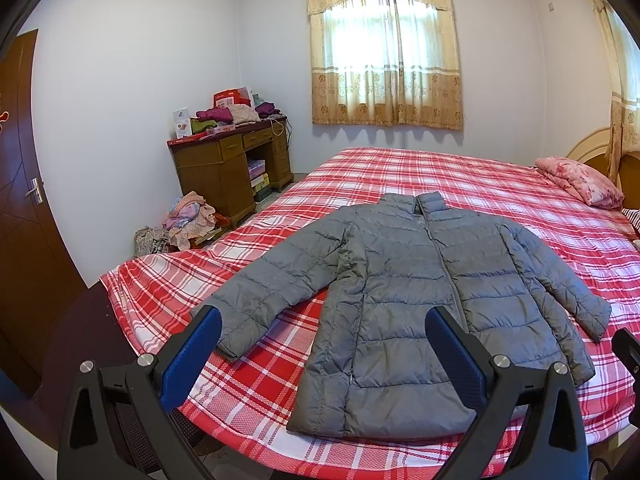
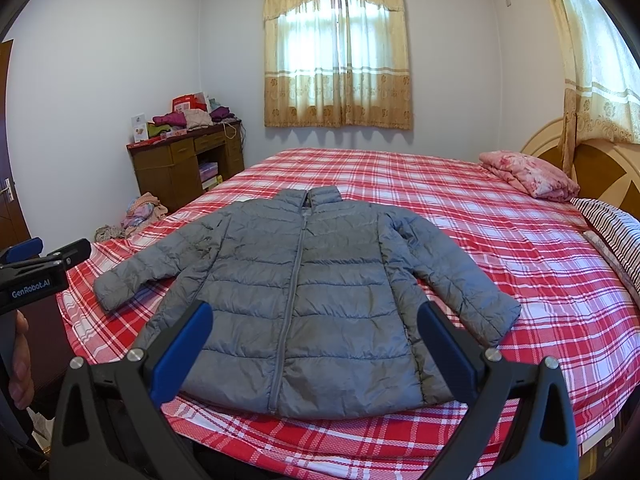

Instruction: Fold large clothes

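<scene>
Grey quilted puffer jacket lies flat, front up and zipped, on the red-and-white plaid bed. Collar points toward the curtained window; hem sits near the bed's near edge. Both sleeves are spread outward and angled down; the left sleeve cuff rests close to the bed's left edge, the right sleeve cuff lies well onto the plaid.

Step in hand, by judgement: pre-fold. Garment is laid out, no fold yet made, nothing grasped.

Left tongs: blue-padded fingers spread wide, empty, hovering above the jacket's hem on its left half. Right tongs: likewise spread wide, empty, hovering above the hem at about the zip line. Both point forward along the jacket toward the collar, held above the fabric rather than touching it. In the right wrist view the left tongs' body shows at the far left edge, with part of the person's hand below it.

Next move, by judgement: each pair of tongs should go out to a sleeve, pinch near cuff or shoulder seam, and carry the sleeve inward across the chest. Padding is thick and slippery-looking; a shallow pinch may slide off, so take a deep bite of fabric.

Folded pink floral quilt lies by the headboard, well apart from the jacket.
</scene>
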Available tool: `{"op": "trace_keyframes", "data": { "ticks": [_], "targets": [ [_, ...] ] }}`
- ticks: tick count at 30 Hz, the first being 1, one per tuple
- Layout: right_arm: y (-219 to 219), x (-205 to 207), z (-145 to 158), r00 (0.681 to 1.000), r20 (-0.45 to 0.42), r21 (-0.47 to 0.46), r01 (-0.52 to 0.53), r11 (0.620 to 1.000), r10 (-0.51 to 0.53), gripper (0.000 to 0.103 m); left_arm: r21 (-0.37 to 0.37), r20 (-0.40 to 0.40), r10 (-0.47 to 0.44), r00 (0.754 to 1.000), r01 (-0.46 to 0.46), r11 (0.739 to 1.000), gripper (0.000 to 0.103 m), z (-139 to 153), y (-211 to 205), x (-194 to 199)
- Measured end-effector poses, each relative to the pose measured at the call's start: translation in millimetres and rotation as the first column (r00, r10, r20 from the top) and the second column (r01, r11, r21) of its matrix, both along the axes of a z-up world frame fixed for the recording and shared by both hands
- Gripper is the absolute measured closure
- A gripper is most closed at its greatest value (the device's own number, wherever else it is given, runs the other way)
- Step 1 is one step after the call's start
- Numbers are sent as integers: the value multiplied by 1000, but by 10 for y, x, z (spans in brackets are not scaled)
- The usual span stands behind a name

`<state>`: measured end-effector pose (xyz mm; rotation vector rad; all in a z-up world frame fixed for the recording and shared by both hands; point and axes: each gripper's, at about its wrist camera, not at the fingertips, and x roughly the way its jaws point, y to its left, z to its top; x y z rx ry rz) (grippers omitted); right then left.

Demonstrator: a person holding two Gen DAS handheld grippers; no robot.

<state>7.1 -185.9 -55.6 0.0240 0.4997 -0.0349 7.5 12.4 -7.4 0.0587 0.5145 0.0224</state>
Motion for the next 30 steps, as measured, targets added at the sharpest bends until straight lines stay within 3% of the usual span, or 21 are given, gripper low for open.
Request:
{"op": "trace_keyframes", "data": {
  "ticks": [30],
  "targets": [
    [-25,23,-46,1000,-14,10,-7,1000,7,0,4,-25,2,1000,-2,1000,1,-50,-4,67]
  ]
}}
